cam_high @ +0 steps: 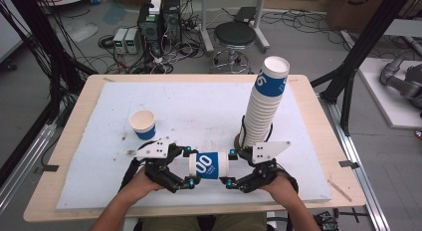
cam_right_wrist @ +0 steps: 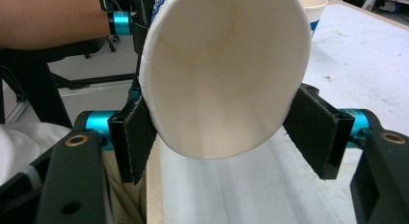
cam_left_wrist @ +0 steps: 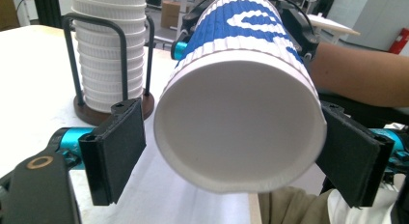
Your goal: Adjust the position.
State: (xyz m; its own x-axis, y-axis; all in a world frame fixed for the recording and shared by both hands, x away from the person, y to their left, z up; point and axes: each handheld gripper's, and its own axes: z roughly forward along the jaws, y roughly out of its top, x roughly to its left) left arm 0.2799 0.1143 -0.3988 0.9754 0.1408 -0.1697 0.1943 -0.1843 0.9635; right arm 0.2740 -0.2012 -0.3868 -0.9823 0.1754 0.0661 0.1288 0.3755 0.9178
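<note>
Left claw (cam_high: 190,167) is standing released, its pads flanking one end of the paper cup (cam_high: 209,165), which is lying sideways between both claws. Right claw (cam_high: 230,168) is clenching the other end alone. Squeezing harder is risking crushing the thin, ribbed, tapered wall; loosening is risking a drop.

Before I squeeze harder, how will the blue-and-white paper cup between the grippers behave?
The paper cup is probably light and thin-walled, so a firm squeeze near its open rim may dent it. Its ribbed outside should resist slipping. Set down sideways, the tapered body would likely roll.
</note>
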